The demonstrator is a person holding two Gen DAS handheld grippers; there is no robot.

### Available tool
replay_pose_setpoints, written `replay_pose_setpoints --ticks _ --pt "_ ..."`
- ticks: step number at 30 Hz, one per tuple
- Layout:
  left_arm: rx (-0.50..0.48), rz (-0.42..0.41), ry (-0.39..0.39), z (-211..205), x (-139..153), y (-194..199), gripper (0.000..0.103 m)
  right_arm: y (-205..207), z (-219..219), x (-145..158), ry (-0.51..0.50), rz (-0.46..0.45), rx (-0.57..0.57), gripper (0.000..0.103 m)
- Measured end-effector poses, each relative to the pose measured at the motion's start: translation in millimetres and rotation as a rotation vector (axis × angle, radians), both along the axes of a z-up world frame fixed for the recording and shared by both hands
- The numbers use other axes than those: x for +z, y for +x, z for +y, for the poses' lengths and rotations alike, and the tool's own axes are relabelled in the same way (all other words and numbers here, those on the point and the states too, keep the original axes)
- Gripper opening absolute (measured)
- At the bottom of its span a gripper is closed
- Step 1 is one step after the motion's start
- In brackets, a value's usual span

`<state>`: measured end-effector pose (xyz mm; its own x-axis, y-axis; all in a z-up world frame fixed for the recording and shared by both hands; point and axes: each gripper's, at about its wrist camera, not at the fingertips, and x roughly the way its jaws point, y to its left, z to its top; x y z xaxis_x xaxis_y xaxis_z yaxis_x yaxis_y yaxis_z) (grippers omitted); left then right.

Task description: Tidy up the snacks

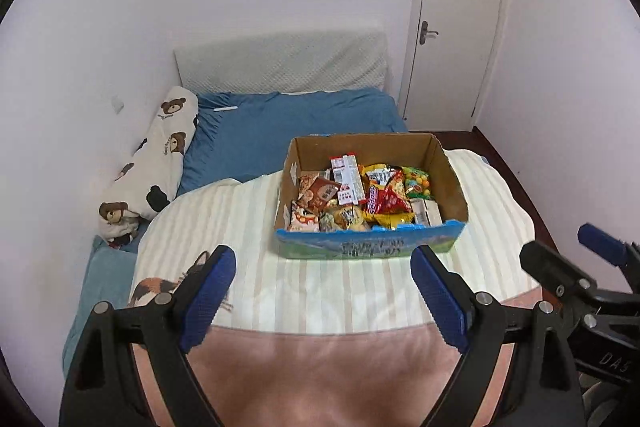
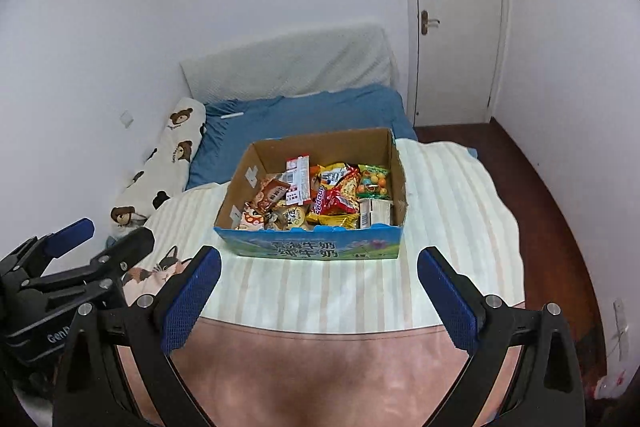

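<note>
A cardboard box with a blue printed front stands on the striped blanket, full of mixed snack packets. It also shows in the right wrist view, with the snacks inside. My left gripper is open and empty, hovering in front of the box. My right gripper is open and empty too, in front of the box. Each gripper shows at the edge of the other's view, the right gripper at right and the left gripper at left.
The box sits on a cream striped blanket over a pink cover on a bed with a blue sheet. A bear-print pillow lies along the left wall. A white door and dark wood floor are at right.
</note>
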<state>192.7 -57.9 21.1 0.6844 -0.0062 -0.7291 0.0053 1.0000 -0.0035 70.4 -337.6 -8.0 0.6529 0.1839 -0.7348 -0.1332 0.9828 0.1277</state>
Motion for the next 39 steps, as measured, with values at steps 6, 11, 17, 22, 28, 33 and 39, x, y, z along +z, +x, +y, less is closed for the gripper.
replay_pose_setpoints --ticks 6,11,17,22,28,33,39 --pt "0.01 -0.012 0.005 2 7 -26 0.09 -30 0 20 -0.002 -0.032 0.021 0.101" --pt "0.027 -0.017 -0.012 8 12 -40 0.09 -51 1 30 -0.015 -0.055 0.026 0.101" --pt "0.046 -0.034 -0.025 12 18 -54 0.09 -66 0 37 -0.017 -0.068 0.03 0.101" --pt "0.051 -0.049 -0.026 12 19 -50 0.097 -62 -5 36 -0.033 -0.086 0.006 0.103" --pt "0.065 -0.05 -0.017 10 11 -33 0.103 -41 -10 27 -0.044 -0.094 -0.03 0.103" --pt "0.08 -0.012 -0.024 12 -1 -8 0.103 -16 -14 18 -0.064 -0.088 -0.065 0.103" --pt "0.082 0.037 -0.002 10 -19 25 0.103 21 -15 2 -0.085 -0.064 -0.08 0.103"
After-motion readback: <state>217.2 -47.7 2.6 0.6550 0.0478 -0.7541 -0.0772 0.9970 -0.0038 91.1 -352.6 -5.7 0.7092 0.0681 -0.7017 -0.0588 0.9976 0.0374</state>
